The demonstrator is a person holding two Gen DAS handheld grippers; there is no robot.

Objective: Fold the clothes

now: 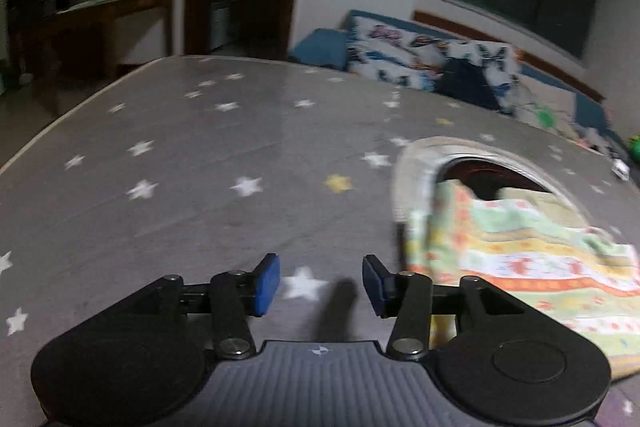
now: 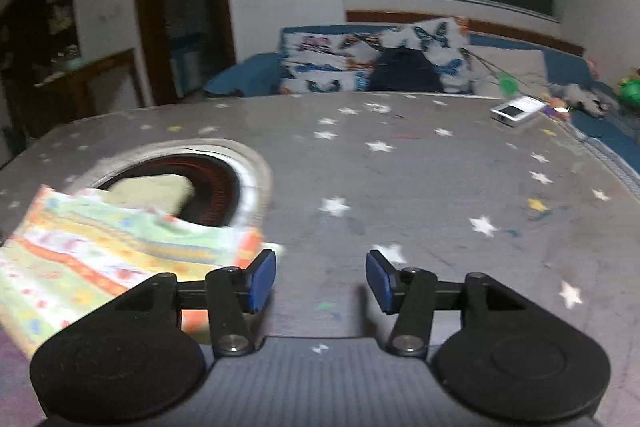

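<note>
My left claw [image 1: 321, 285] hangs over the grey, star-printed table cover [image 1: 200, 167] with its blue-padded fingers spread wide and nothing between them. My right claw [image 2: 321, 281] is the same: spread apart, empty, poised above the same grey cover [image 2: 440, 187].

The garment I am working on, a soft cloth striped in pale green, yellow, orange and white with small printed figures [image 1: 520, 267], lies on the table between my two claws, to the right of my left one and to the left of my right one [image 2: 100, 259]. It is bunched into a loose fold, and its near edge sits just beside my right claw's left finger; I cannot tell whether they touch. Its far edge drapes over the rim of a round, cream-edged opening with a dark red interior [image 2: 224, 187].

A small white box-shaped device [image 2: 516, 111] rests near the table's far right edge.
</note>
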